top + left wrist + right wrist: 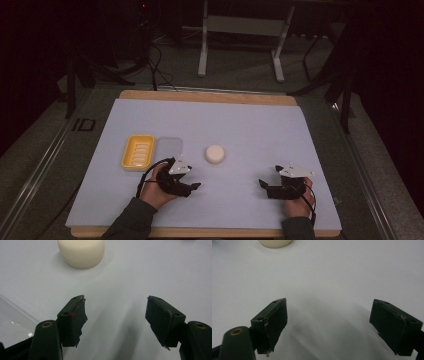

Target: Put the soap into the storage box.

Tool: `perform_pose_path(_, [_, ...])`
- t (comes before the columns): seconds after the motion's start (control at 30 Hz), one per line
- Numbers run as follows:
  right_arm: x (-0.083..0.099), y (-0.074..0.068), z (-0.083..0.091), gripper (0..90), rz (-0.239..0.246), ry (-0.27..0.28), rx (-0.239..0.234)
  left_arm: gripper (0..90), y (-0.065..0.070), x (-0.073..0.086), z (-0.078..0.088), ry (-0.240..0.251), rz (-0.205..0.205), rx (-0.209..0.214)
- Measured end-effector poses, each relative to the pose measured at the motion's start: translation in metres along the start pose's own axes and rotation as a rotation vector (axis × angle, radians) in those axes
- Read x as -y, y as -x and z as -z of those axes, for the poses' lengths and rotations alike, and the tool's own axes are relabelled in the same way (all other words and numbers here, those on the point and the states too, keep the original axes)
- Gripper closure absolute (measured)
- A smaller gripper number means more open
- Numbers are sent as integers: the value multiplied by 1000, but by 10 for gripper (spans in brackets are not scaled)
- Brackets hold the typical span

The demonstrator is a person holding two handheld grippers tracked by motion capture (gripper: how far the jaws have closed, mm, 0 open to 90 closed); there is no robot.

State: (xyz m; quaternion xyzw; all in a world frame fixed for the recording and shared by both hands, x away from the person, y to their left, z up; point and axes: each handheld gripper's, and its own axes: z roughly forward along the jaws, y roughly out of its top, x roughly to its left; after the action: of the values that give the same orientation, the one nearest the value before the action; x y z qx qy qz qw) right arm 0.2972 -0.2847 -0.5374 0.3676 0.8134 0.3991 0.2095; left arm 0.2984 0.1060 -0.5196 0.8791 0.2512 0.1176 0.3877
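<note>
The round cream soap (81,252) sits on the worktop (250,130) ahead of the left gripper (116,312), a little to the left of its gap, with nothing in between. Those jaws stand apart and hold nothing. The right gripper (328,322) is likewise open and empty, the soap far ahead to its left. Beside the left jaw lies a clear lid (12,322), next to a yellow soap dish (138,151). A pale blue sheet covers the worktop; the room behind is dark.
</note>
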Motion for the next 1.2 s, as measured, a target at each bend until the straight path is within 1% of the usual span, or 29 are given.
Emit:
perform_pose_path(0.07, [0, 0, 0, 145, -1, 2, -1, 294, -2, -5, 0, -7, -5, -8])
perform_pose_path(0.1, [0, 0, 0, 145, -1, 2, -1, 294, -2, -5, 0, -7, -5, -8])
perform_pose_path(0.13, [0, 0, 0, 145, -1, 1, -2, 293, -6, -11, 0, -6, -3, -15])
perform_pose_path(0.23, [0, 0, 0, 145, 1, 0, -3, 283, -9, -17, -2, -3, -2, -28])
perform_pose_path(0.33, [0, 0, 0, 145, -1, -2, -6, 274, -12, -23, -3, 6, 4, -16])
perform_pose_path(0.4, [0, 0, 0, 145, 2, -2, -7, 274, -14, -26, -5, 5, -3, -14])
perform_pose_path(0.53, [0, 0, 0, 145, 3, -7, -9, 274, -19, -32, -10, 6, -2, -8])
perform_pose_path(0.67, [0, 0, -1, 145, 6, -9, -11, 250, -23, -38, -18, -6, -4, -18])
perform_pose_path(0.8, [0, 0, -1, 145, 7, -11, -13, 213, -24, -44, -24, -5, 0, -26])
perform_pose_path(0.87, [0, 0, -1, 145, 6, -11, -13, 182, -25, -47, -27, -7, 6, -24])
perform_pose_path(0.93, [0, 0, -1, 146, 7, -11, -15, 148, -25, -50, -31, -5, 17, -31])
perform_pose_path(0.97, [0, 0, -1, 145, 7, -11, -15, 146, -27, -51, -33, 0, 28, -30])
perform_pose_path(1.03, [-1, 0, -1, 146, 9, -12, -15, 105, -28, -53, -36, 0, 47, -32])
perform_pose_path(1.1, [-1, 0, -1, 145, 10, -13, -15, 85, -29, -56, -39, -6, 52, -43])
perform_pose_path(1.17, [-1, 0, -1, 146, 10, -13, -16, 69, -29, -57, -42, -5, 60, -41])
perform_pose_path(1.2, [-1, 0, -1, 146, 10, -13, -17, 57, -30, -58, -43, -12, 56, -43])
